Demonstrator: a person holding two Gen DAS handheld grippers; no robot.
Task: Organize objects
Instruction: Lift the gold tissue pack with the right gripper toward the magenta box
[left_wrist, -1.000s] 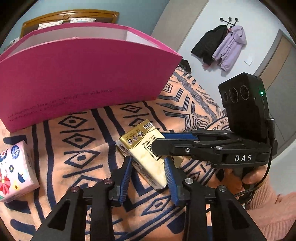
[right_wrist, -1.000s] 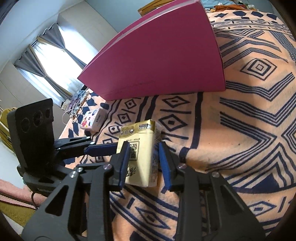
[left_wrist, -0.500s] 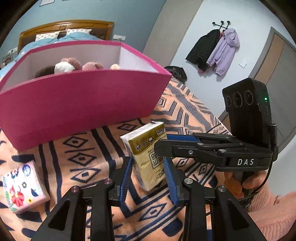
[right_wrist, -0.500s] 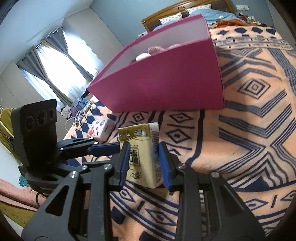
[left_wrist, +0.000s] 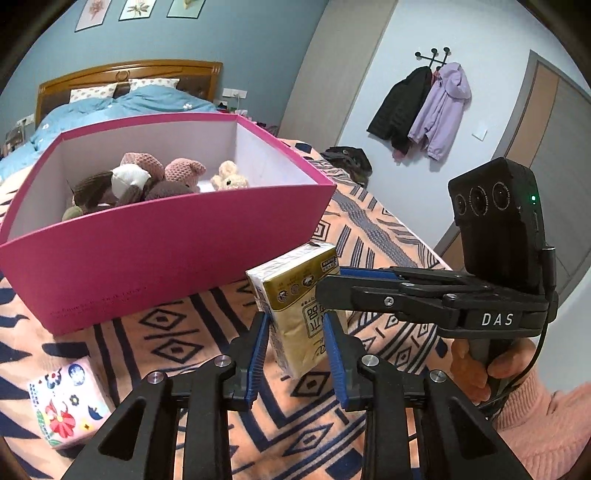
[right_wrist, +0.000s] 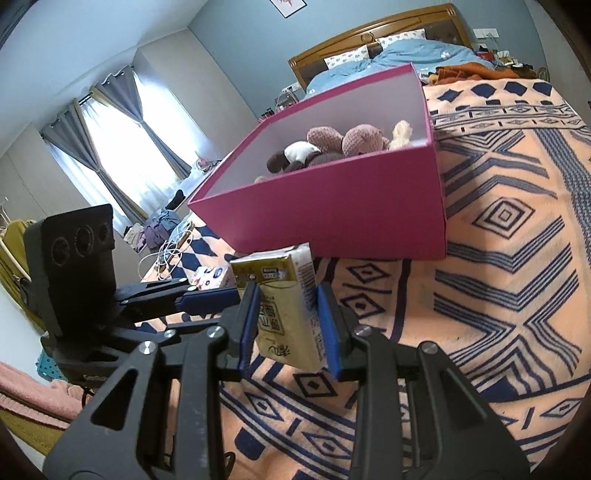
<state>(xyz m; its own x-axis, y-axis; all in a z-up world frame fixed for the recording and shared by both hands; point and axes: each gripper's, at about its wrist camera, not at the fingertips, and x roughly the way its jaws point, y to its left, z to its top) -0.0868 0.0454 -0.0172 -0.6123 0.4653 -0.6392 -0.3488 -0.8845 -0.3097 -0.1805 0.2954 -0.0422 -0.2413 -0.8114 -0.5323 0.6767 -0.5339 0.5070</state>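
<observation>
A yellow tissue pack (left_wrist: 291, 288) (right_wrist: 284, 325) hangs in the air above the patterned blanket (left_wrist: 166, 332), held from two sides. My left gripper (left_wrist: 297, 332) is shut on its lower part, blue pads pressing both faces. My right gripper (right_wrist: 286, 317) grips the same pack crosswise; in the left wrist view it (left_wrist: 332, 286) comes in from the right, a hand (left_wrist: 476, 369) on its handle. The left gripper (right_wrist: 221, 295) reaches in from the left in the right wrist view. Just beyond stands the pink box (left_wrist: 166, 258) (right_wrist: 332, 214), open-topped, with several plush toys (left_wrist: 147, 177) (right_wrist: 343, 140) inside.
A floral tissue pack (left_wrist: 66, 406) (right_wrist: 210, 277) lies on the blanket to the left of the grippers. Behind the box is a bed with blue bedding (left_wrist: 129, 103). Coats (left_wrist: 424, 110) hang on the far wall, and cables (right_wrist: 166, 254) lie by the window.
Both grippers have risen with the yellow pack, lifting it off the blanket and standing it more upright. The inside of the pink box has come into view.
</observation>
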